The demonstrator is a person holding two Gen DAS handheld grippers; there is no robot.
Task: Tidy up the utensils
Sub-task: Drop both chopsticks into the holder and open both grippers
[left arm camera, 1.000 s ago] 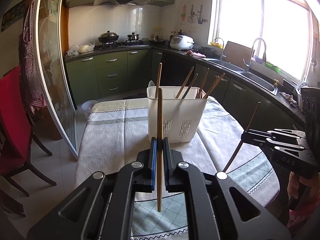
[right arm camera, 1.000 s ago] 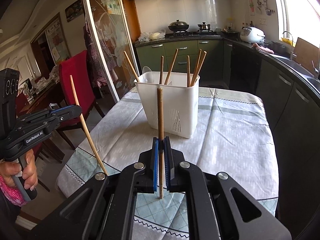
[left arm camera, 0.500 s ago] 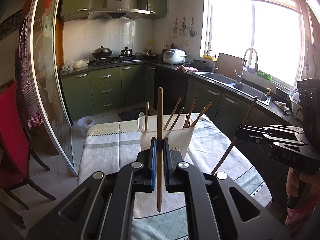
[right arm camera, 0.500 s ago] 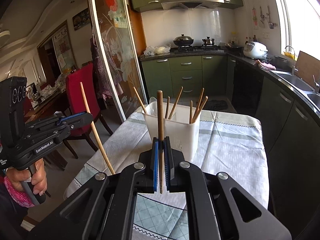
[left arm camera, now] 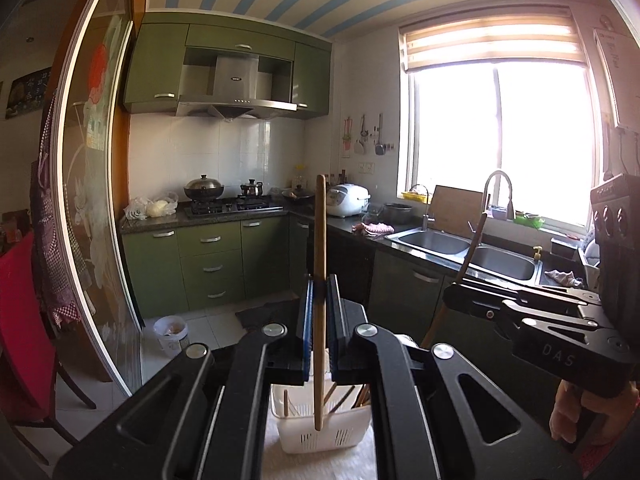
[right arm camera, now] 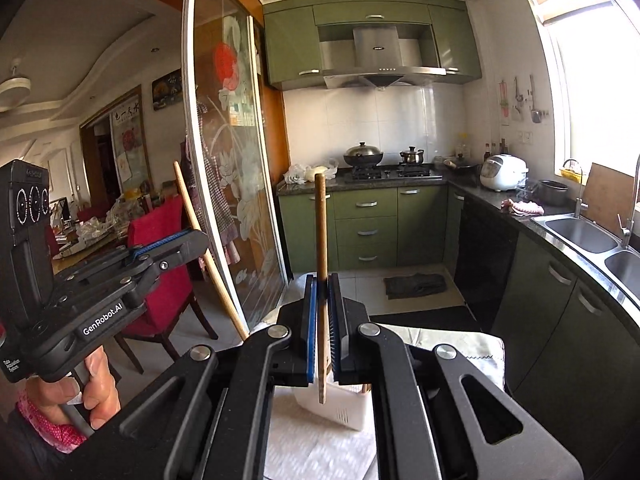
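My left gripper (left arm camera: 320, 292) is shut on an upright wooden chopstick (left arm camera: 319, 248); its lower tip hangs above the white utensil basket (left arm camera: 320, 432), which holds several chopsticks. My right gripper (right arm camera: 322, 292) is shut on another upright wooden chopstick (right arm camera: 320, 232), with the basket (right arm camera: 344, 408) just below and mostly hidden by the jaws. The right gripper (left arm camera: 452, 300) shows at the right of the left wrist view with its chopstick (left arm camera: 470, 248) slanted. The left gripper (right arm camera: 198, 236) shows at the left of the right wrist view with its chopstick (right arm camera: 200, 232).
The basket stands on a table with a pale cloth (right arm camera: 320, 452). A red chair (right arm camera: 164, 264) and a glass sliding door (right arm camera: 228, 184) are to the left. Green kitchen cabinets (left arm camera: 208, 264), a stove and a steel sink (left arm camera: 472, 252) lie beyond.
Both grippers have risen and come over the basket, each still holding its chopstick. The basket has dropped low in both views, under the jaws.
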